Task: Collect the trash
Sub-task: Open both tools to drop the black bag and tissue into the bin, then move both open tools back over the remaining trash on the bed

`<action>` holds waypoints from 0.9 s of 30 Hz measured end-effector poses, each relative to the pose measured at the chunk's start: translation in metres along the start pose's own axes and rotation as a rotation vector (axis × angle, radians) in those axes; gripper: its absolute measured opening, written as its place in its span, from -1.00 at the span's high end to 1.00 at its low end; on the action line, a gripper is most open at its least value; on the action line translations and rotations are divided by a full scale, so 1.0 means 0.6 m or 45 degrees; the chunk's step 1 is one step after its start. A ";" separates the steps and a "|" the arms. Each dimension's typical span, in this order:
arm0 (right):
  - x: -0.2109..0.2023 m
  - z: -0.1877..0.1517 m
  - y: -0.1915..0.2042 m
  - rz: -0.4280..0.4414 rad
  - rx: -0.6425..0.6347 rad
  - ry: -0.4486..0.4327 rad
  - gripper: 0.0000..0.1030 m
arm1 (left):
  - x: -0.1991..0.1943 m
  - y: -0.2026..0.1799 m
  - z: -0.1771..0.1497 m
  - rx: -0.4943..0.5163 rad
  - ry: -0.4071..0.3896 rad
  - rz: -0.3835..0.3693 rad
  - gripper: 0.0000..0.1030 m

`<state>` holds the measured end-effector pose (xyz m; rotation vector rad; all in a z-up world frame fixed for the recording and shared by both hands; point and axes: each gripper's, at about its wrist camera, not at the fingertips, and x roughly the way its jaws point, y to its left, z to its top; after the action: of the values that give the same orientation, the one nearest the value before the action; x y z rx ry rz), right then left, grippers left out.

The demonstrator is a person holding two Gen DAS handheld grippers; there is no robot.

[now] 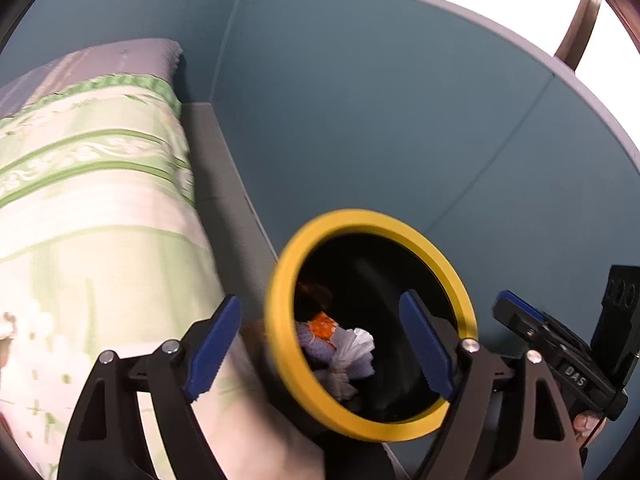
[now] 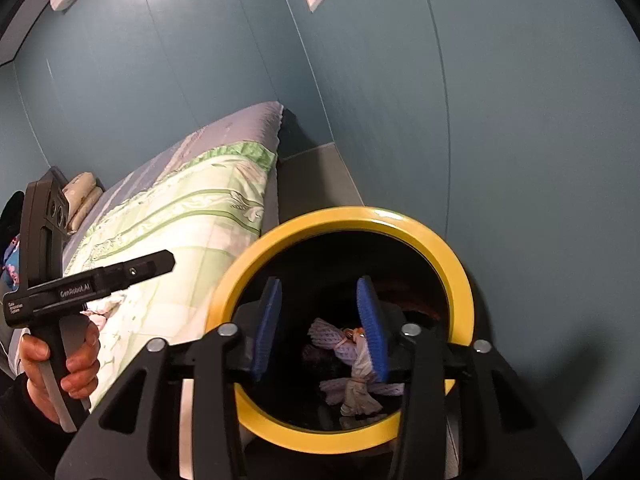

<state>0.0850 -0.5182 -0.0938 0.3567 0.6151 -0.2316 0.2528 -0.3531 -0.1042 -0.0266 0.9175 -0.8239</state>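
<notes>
From the left wrist view, the left gripper [image 1: 320, 344] stood wide open with nothing between its blue pads [image 1: 214, 346]. A black trash bin with a yellow rim [image 1: 280, 344] sat just ahead of it, in the narrow strip of floor [image 1: 224, 184] between the bed [image 1: 92, 200] and the blue wall [image 1: 380, 120]. The right-hand pad overlapped the bin's mouth in the picture, while the left-hand pad lay over the bed's edge. Inside the bin lay crumpled white tissue [image 1: 356, 354], a pale purple netted wrapper [image 1: 314, 346] and an orange scrap [image 1: 323, 325]. The right gripper [image 1: 516, 312] showed at the lower right edge of the frame, beside the bin; its opening could not be told from here. The bed carried a green and white striped cover.

From the right wrist view, the right gripper [image 2: 322, 328] hovered directly over the bin's yellow rim [image 2: 460, 280], its pads [image 2: 268, 328] moderately apart and holding nothing. Below them in the bin lay the purple netted wrapper [image 2: 328, 336] and the tied white tissue [image 2: 360, 396]. The left gripper [image 2: 160, 262], held in the person's hand [image 2: 60, 364], hung over the near edge of the bed [image 2: 180, 216], to the left of the bin. Pillows [image 2: 82, 196] rested at the far end of the bed, against the wall [image 2: 520, 120].
</notes>
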 end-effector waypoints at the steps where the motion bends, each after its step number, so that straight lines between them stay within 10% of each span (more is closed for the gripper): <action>1: -0.002 0.003 0.004 -0.005 -0.010 -0.009 0.18 | -0.009 0.007 0.002 -0.007 -0.016 0.013 -0.62; 27: -0.003 0.028 0.346 0.357 -0.400 -0.101 -0.68 | -0.412 0.289 -0.093 -0.205 -0.366 0.486 -0.83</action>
<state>0.1578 -0.3348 -0.0266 0.1266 0.5064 0.1195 0.2388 -0.0556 -0.0291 -0.1044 0.6854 -0.3780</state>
